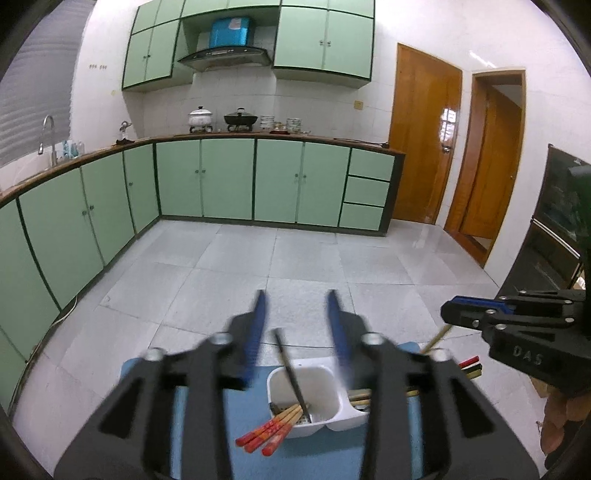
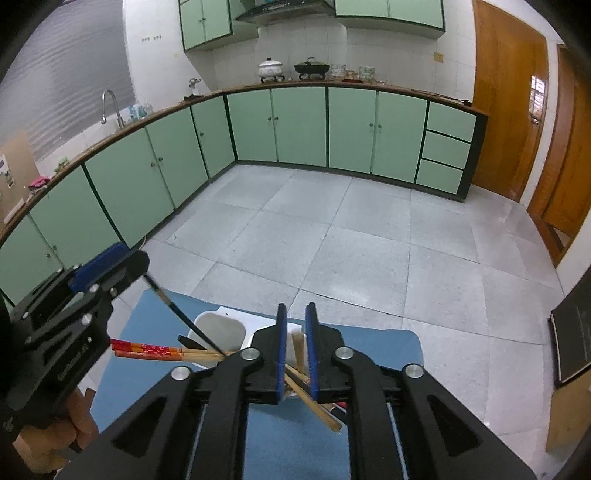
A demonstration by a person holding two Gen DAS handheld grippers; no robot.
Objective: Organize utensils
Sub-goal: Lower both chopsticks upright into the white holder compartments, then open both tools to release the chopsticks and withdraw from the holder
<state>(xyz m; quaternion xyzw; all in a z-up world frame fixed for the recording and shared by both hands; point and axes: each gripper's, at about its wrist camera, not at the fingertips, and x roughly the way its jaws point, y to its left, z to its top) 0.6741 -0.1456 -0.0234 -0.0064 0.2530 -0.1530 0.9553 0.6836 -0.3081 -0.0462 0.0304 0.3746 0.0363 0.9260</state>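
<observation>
The near part of the table [image 1: 207,424] is hidden under the bodies of both grippers, so only strips of its blue top are seen. A further bundle of chopsticks [image 1: 471,363] is mostly covered by the left gripper's frame; only its red and dark ends are shown. The second, right-hand compartment of the white holder [image 1: 306,373] is largely masked.

The left gripper [image 1: 297,299] is held with its blue pads wide apart. A dark chopstick [image 1: 291,373] stands tilted between them, its lower end in the holder's left compartment, with no pad seen pressing it. The right gripper [image 2: 297,308] is drawn nearly closed around a pale bamboo chopstick [image 2: 297,349]. Whether it is actually clamped cannot be told. Red-ended chopsticks [image 1: 266,432] are leaned in the left compartment, their painted ends jutting over its rim.

"DAS" can be read on the side of the right gripper. The lettering on the left gripper's body in the right wrist view is too small to be read, as is the label on the blue range hood [image 1: 232,31].

A grey tiled floor [image 1: 295,258] is seen beyond the table, bounded by green cabinets [image 1: 229,181] under a wooden worktop. A white pot [image 1: 200,116], a black wok [image 1: 241,118] and a tap [image 1: 47,133] are set there, and two wooden doors [image 1: 424,136] are on the right.
</observation>
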